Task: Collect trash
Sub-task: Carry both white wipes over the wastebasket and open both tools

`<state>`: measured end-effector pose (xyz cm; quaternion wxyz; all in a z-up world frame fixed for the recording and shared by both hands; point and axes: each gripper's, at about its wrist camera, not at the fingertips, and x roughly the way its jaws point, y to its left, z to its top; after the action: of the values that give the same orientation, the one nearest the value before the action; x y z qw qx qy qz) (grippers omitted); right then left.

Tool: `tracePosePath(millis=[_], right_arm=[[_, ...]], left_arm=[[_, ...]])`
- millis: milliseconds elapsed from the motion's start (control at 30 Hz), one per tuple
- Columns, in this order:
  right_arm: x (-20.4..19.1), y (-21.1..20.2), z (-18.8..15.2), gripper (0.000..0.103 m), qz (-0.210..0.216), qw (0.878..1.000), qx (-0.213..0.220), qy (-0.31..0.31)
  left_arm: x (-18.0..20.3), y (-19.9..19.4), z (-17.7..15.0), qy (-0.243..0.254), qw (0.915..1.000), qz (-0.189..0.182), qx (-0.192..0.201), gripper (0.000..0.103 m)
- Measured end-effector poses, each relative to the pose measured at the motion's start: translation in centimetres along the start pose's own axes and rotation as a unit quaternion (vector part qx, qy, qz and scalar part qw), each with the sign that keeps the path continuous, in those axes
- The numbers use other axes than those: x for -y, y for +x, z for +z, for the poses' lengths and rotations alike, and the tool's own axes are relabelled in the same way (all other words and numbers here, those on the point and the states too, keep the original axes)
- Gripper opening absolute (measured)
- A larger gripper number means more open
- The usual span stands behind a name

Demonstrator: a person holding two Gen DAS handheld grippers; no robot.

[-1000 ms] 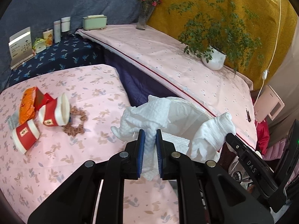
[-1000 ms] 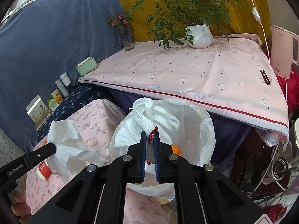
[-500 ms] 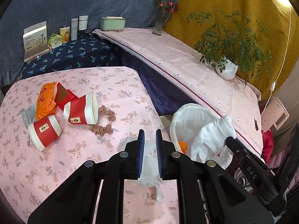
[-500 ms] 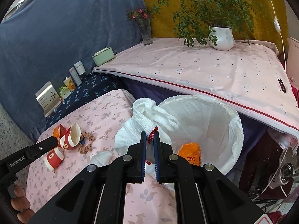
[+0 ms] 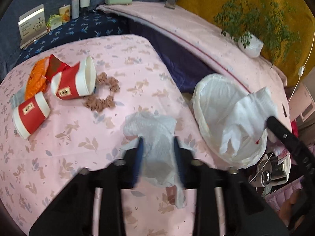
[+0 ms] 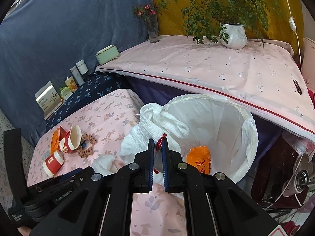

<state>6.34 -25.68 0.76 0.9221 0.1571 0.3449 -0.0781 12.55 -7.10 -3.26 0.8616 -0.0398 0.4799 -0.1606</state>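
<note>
A: Where is the trash?

B: A crumpled tissue [image 5: 155, 137] lies near the right edge of the pink floral tablecloth [image 5: 78, 157], by the lined bin [image 6: 226, 122]. Two red paper cups [image 5: 72, 82], an orange wrapper [image 5: 36, 78] and a brown scrunchie [image 5: 102, 96] sit near the left edge.

A: And the tongs?

B: The left gripper [image 5: 157, 153] straddles the tissue, jaws closing; the blur hides whether the pads press it yet. The right gripper [image 6: 157, 157] is pressed together, pinching a white cloth with a red cord [image 6: 157, 129] by the bin's rim.

A: How will the tissue handle?

B: Probably weightless, soft and easily torn; it looks damp at the lower end. I'd pinch the thick bunched middle, not a loose corner.
</note>
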Motion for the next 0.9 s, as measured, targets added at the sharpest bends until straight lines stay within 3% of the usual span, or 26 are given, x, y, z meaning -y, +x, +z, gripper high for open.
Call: tracePosePath(millis=[100,467,900], right_arm=[[0.3,-0.1,0.1,0.008,-0.001,1.0,0.001,0.001],[0.9,-0.6,1.0,0.008,-0.004,1.0,0.014,0.006],[4.0,-1.4,2.7,0.008,-0.031,0.999,0.031,0.02]], left_arm=[[-0.1,-0.3,0.3,-0.002,1.0,-0.006,0.006,0.003],[1.3,-5.1,3.8,0.008,0.9971,-0.025,0.071,0.002],[8.8,-5.6,6.9,0.063,0.9915,-0.069,0.091,0.002]])
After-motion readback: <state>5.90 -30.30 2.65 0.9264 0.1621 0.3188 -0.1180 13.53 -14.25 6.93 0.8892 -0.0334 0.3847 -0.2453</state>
